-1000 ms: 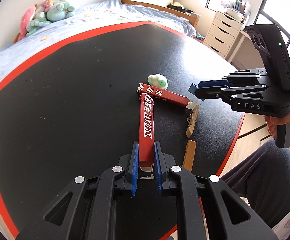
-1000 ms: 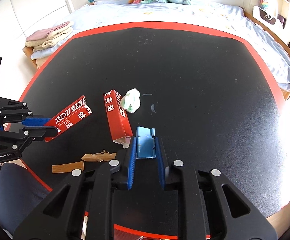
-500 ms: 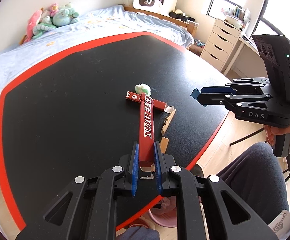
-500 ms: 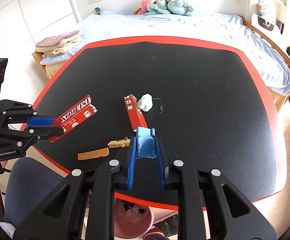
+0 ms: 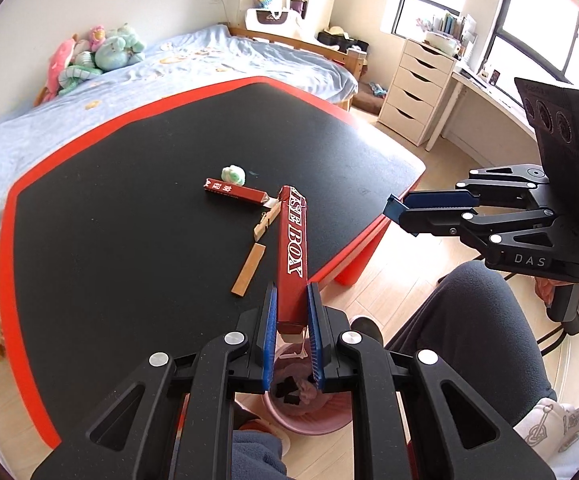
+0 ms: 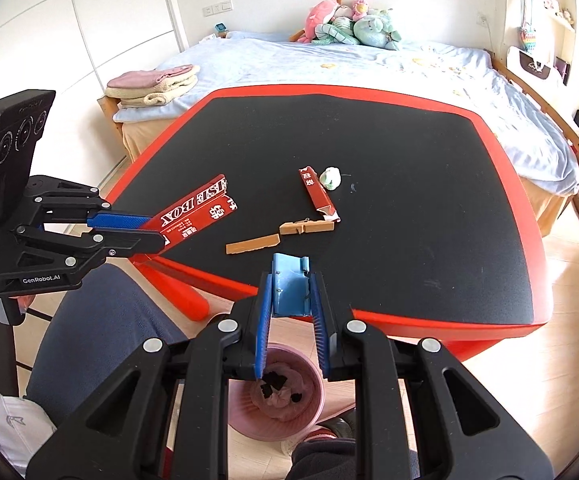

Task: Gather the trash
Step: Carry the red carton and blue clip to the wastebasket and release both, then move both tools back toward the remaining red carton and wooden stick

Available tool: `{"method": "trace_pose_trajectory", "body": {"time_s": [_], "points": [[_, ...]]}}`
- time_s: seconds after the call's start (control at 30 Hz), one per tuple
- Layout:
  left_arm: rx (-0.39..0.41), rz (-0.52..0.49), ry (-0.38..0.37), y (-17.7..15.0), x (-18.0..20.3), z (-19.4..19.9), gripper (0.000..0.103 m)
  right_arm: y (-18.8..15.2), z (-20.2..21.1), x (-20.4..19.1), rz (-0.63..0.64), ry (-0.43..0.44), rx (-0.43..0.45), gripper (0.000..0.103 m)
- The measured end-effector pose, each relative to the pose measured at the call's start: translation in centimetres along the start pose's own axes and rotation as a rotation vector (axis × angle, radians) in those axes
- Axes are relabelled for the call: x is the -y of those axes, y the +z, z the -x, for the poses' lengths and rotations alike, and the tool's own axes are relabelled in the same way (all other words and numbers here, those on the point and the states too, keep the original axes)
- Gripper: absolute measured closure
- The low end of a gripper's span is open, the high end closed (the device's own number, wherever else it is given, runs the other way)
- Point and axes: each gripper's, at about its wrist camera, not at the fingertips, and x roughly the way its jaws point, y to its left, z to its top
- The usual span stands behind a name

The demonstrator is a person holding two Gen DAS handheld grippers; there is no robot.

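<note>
Both tongs loaded above the pink bin (image 6: 275,400) — left tongs (image 5: 291,340) clamped on the red box (image 5: 293,248), right tongs (image 6: 291,320) on a blue scrap (image 6: 289,286) — while a second carton (image 6: 316,191), wad (image 6: 331,178) and two wood pieces (image 6: 279,236) remain on the tabletop (image 6: 409,168).

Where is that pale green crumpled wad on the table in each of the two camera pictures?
Left wrist view: crumpled wad sits centre-left, just beyond the red box lying on the table.
Right wrist view: it sits right of centre, beside that same box.
Shared landmark: that lying red box.
</note>
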Motion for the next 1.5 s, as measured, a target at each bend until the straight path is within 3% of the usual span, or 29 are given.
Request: {"method": "trace_pose_trajectory", "body": {"time_s": [0.53,1.13,1.17,1.2,1.23,1.27,1.3,1.5], "points": [[-0.052,-0.003,-0.024,-4.6,3.6,0.9,0.089,-5.2,1.8,-3.2,0.000,0.046,-0.043,0.084],[-0.076,0.000,-0.064,-5.5,4.6,1.0,0.088,-5.9,1.8,-3.6,0.005,0.088,-0.055,0.083],[-0.073,0.002,-0.062,-5.5,4.6,1.0,0.081,-5.9,1.8,-3.6,0.005,0.080,-0.057,0.074],[-0.077,0.008,-0.062,-5.5,4.5,0.9,0.065,-5.9,1.8,-3.4,0.005,0.073,-0.057,0.047],[-0.074,0.018,-0.064,-5.5,4.3,0.8,0.054,-5.9,1.8,-3.3,0.001,0.069,-0.051,0.033],[-0.063,0.028,-0.058,-5.6,4.2,0.8,0.031,-6.0,1.9,-3.1,-0.006,0.066,-0.045,0.018],[-0.045,0.038,-0.054,-5.6,4.0,1.0,0.017,-5.9,1.9,-2.9,-0.014,0.059,-0.046,0.014],[-0.025,0.067,-0.001,-5.6,3.2,1.3,0.008,-6.0,1.6,-2.1,-0.054,0.032,-0.050,0.008]]}}
